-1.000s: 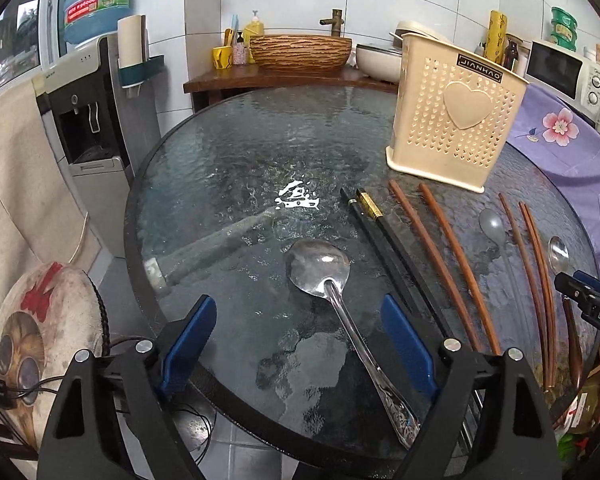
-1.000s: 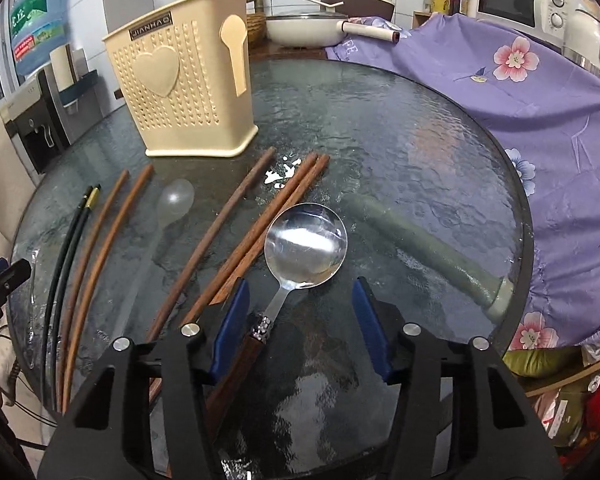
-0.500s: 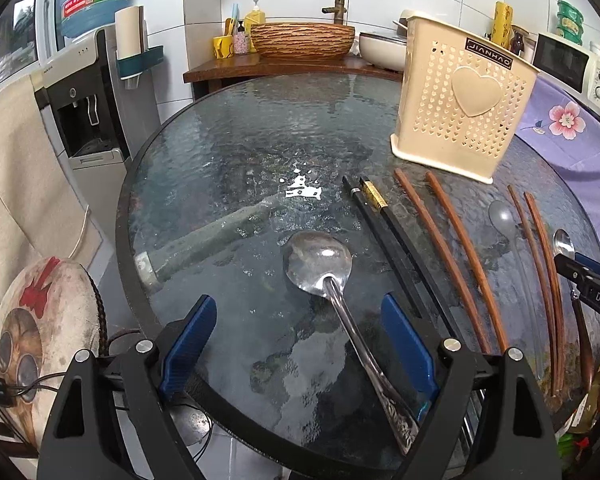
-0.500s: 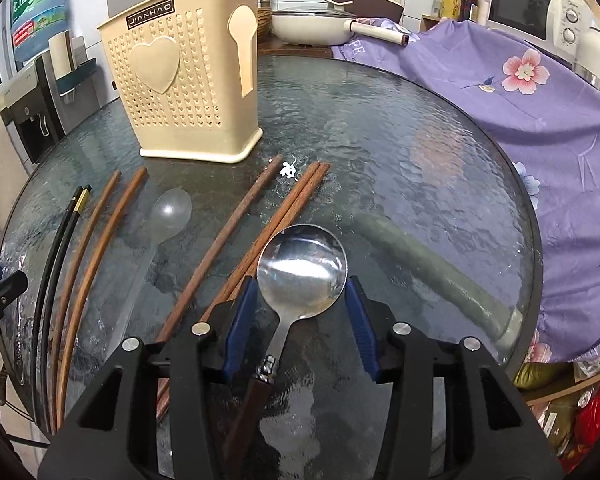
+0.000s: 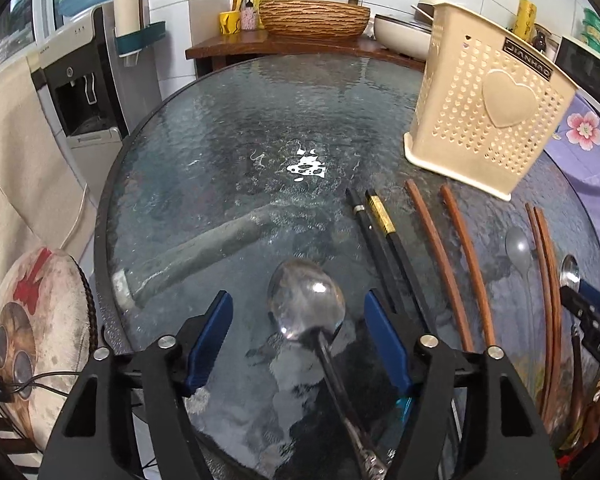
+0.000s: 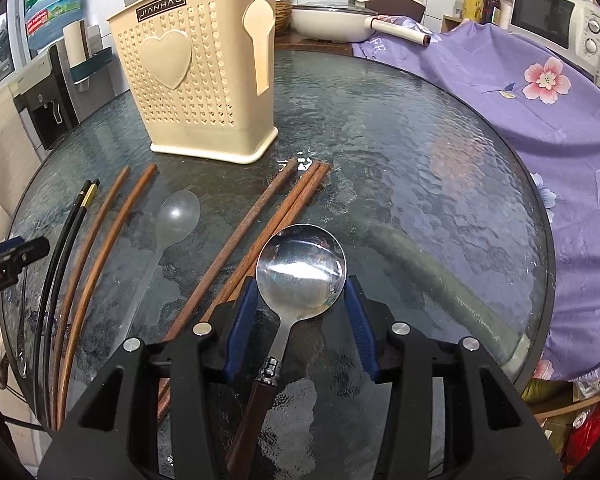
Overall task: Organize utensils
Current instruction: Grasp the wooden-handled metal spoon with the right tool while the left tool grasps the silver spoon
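Jaws of the left gripper (image 5: pixel 298 340) are closing around the all-metal spoon (image 5: pixel 306 306) — its bowl lies between the blue pads, which do not touch it. On the right gripper (image 6: pixel 300 320) the jaws sit close against either side of the round bowl of the wooden-handled spoon (image 6: pixel 301 270); whether they press it I cannot tell. Both spoons lie flat on the round glass counter (image 6: pixel 420 152). Between them, laid side by side — black chopsticks (image 5: pixel 384 240), a brown pair (image 5: pixel 452 264), a clear plastic spoon (image 6: pixel 176 218) and more brown chopsticks (image 6: pixel 260 216). Beyond their tips stands the cream utensil basket (image 6: pixel 204 76), upright. A purple flowered cloth (image 6: pixel 540 120) drapes over the counter's far right.
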`<act>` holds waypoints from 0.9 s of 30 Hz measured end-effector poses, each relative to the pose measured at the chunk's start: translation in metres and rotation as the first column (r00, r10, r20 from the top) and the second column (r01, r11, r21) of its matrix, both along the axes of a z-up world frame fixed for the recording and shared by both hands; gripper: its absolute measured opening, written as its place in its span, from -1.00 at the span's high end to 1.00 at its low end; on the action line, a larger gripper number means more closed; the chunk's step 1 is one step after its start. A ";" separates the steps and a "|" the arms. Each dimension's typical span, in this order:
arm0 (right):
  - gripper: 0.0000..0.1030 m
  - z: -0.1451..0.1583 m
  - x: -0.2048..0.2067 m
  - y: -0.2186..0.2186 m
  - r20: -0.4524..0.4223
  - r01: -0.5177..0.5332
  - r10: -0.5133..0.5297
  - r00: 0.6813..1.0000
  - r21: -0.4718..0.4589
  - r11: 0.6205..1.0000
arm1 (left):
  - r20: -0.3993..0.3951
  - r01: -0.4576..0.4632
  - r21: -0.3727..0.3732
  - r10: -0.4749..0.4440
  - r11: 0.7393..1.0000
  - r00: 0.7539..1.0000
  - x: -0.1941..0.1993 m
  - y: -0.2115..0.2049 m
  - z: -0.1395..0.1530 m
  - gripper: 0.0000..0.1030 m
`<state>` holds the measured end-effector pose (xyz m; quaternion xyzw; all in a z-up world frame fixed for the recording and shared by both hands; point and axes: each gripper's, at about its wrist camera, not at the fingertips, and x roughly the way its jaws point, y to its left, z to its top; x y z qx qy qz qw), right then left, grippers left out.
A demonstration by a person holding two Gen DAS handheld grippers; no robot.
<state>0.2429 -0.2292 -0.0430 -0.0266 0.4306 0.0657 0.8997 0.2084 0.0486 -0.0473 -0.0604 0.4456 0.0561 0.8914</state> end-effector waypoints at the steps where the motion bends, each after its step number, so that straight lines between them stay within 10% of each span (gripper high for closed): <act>1: 0.12 0.000 0.001 0.000 -0.001 -0.003 0.003 1.000 -0.002 1.000 | -0.003 -0.002 0.002 0.002 1.000 1.000 0.001 -0.001 0.000 -0.22; 21: 0.13 -0.001 0.003 0.002 0.002 -0.045 0.045 0.999 0.002 0.999 | -0.010 0.007 -0.020 -0.007 1.000 1.000 0.008 -0.005 0.003 0.48; 27: 0.13 -0.001 0.003 0.002 0.001 -0.048 0.048 0.999 -0.001 0.999 | -0.009 0.009 -0.053 -0.009 0.999 1.000 0.009 -0.002 0.004 0.19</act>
